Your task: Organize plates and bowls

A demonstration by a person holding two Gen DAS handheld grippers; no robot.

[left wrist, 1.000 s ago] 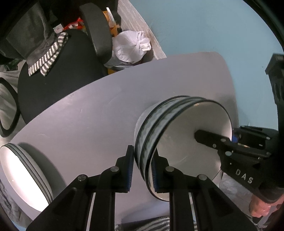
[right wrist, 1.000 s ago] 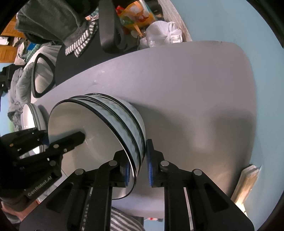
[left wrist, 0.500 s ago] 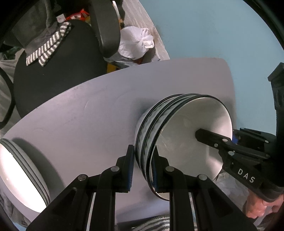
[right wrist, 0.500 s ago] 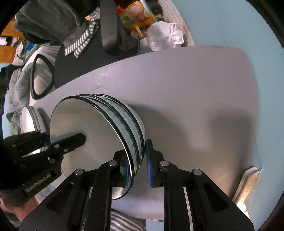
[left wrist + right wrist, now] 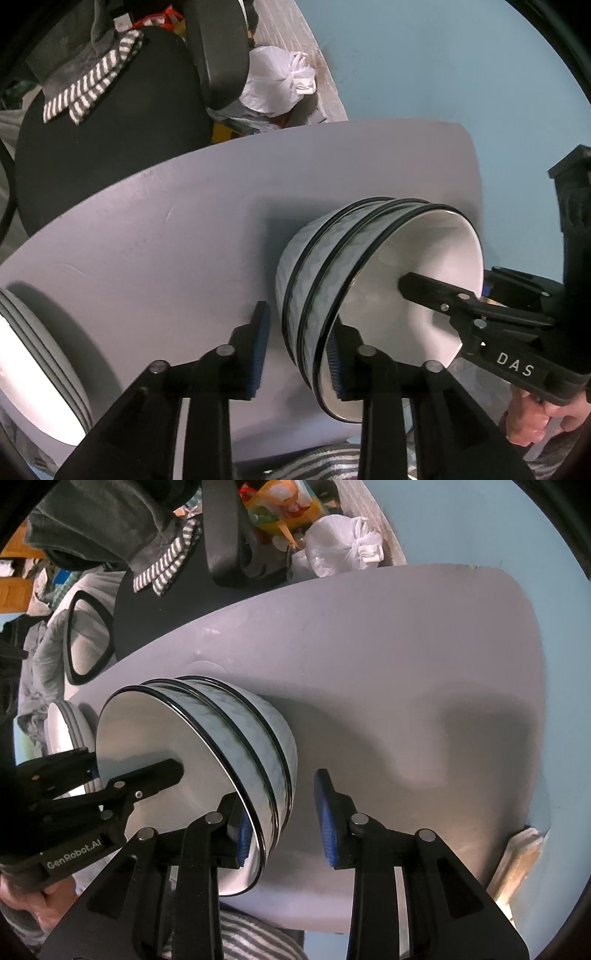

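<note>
Both hand-held grippers, left (image 5: 298, 350) and right (image 5: 282, 823), have spread, releasing the stacked bowls (image 5: 332, 269).

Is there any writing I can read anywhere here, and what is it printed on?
"DAS" – white letters on the black body of the right tongs, seen from the left camera.
"GenRobot.AI" – white letters on the black body of the left tongs, seen from the right camera.
The bowls carry no writing.
</note>
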